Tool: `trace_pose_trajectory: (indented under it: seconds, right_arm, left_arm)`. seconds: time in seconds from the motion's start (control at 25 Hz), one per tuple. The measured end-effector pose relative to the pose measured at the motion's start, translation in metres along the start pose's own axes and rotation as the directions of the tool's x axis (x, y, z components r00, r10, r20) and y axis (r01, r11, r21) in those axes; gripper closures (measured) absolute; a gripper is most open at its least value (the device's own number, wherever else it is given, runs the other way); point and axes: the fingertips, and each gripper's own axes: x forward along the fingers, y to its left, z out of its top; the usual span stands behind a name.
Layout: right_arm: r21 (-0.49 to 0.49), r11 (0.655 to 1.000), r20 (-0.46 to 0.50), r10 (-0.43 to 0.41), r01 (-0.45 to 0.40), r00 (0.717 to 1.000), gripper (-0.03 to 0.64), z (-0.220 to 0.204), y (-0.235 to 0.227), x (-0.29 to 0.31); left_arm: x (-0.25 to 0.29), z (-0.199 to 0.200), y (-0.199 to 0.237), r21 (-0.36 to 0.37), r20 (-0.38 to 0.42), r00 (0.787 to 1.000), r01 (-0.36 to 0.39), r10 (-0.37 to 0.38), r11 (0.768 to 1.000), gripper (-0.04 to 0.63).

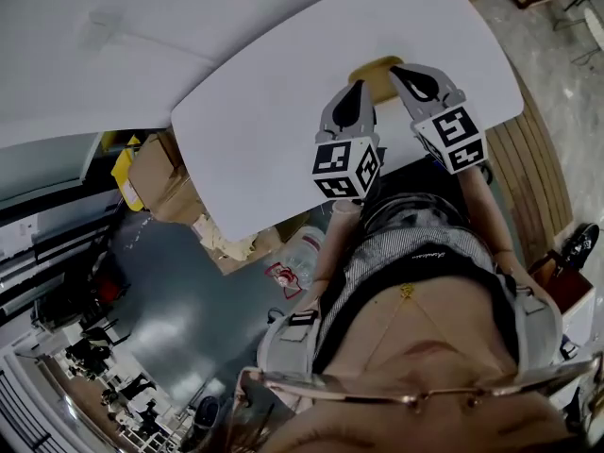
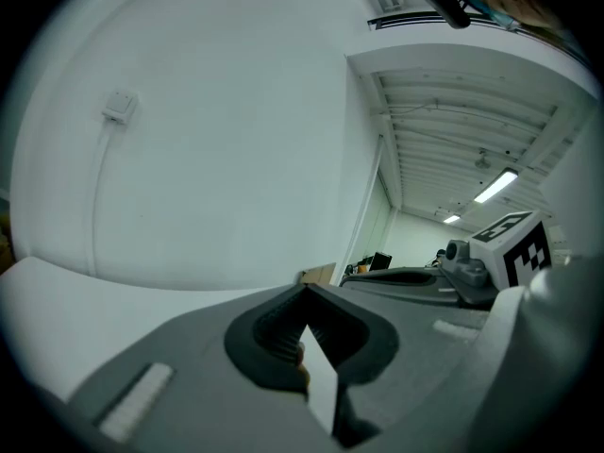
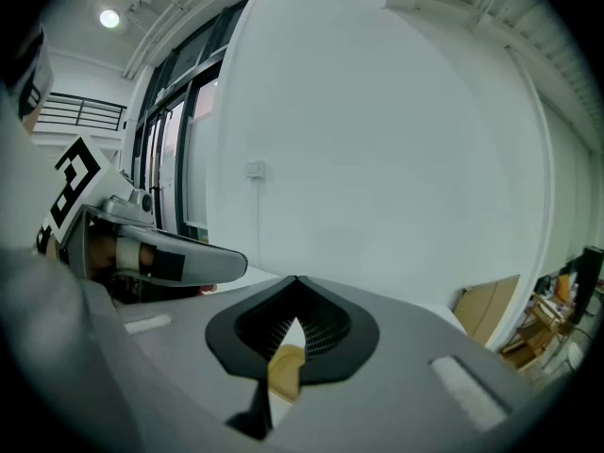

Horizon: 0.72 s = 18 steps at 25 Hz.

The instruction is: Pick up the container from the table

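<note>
**Both jaws closed at the tan container**

The left hand-held gripper (image 1: 359, 87) and the right hand-held gripper (image 1: 398, 71) reach side by side over the white bench (image 1: 264, 130). Each has its jaws drawn together at the tips with nothing clamped. The tan container (image 1: 375, 66) lies on the bench at their tips, partly hidden between them. Each gripper view shows a sliver of it through the gap behind the tips.

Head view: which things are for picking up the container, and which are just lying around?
For the job:
yellow container
white table under it
left tool, shut
right tool, shut

Just lying about:
cardboard boxes
clear plastic jar
Both are down on the floor by the table.
</note>
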Motion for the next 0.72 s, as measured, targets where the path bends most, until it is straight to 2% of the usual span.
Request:
trace_pose_trajectory:
  seconds: [0.28, 0.72]
  right_arm:
    - [0.008, 1.000, -0.032, -0.001, 0.001, 0.999, 0.591, -0.010, -0.005, 0.008]
    - [0.021, 0.998, -0.046, 0.058, -0.057, 0.997, 0.591, -0.023, -0.035, 0.022]
  left_arm:
    - [0.008, -0.004, 0.008, -0.016, -0.017, 1.000, -0.005, 0.005, 1.000, 0.594]
    - [0.028, -0.007, 0.017, -0.031, -0.015, 0.995, -0.101, 0.100, 0.994, 0.594]
